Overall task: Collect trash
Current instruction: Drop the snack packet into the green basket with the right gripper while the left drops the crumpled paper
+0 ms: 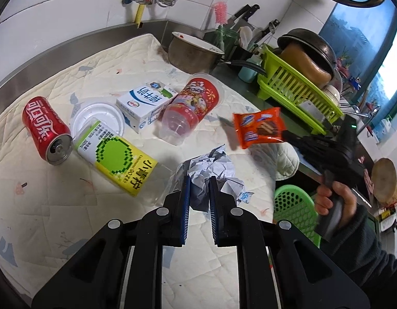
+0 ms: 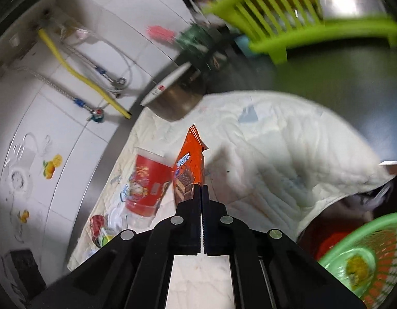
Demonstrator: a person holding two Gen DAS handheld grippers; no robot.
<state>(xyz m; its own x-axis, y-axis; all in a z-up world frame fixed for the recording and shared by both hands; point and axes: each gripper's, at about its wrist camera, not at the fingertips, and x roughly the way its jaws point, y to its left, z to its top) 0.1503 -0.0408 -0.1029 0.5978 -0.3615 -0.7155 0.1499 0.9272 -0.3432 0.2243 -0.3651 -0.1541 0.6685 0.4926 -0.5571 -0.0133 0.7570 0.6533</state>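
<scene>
Quilted mat (image 1: 57, 206): a cream cloth spread over the steel counter, with all the litter lying on it.
Dish rack (image 1: 296, 90): lime green, off the mat's far right corner, with a dark pan (image 1: 309, 51) turned over on it.
Steel pot (image 1: 193, 54): stands at the mat's back edge against the wall.
Green basket (image 2: 363, 252): mesh, below the counter edge on the right, something yellow inside; the right wrist view is blurred here.
Yellow-green carton (image 1: 116, 154): on its side, touching the red cola can (image 1: 48, 131), which also lies on its side with its open end toward the camera.
Red plastic cup (image 1: 190, 108): tipped over, mouth toward the wall, next to the white milk box (image 1: 147, 105).
White lid (image 1: 98, 118): flat on the mat, partly under the carton.
Crumpled paper (image 1: 211, 172): a white-grey wad near the mat's front edge.
Left gripper (image 1: 199, 180): fingers parted on either side of the paper wad; whether they press it I cannot tell.
Orange snack wrapper (image 1: 259, 126): lifted clear of the mat, above its right side.
Right gripper (image 2: 201, 188): clamped on the wrapper's lower end, wrapper sticking up beyond the tips.
</scene>
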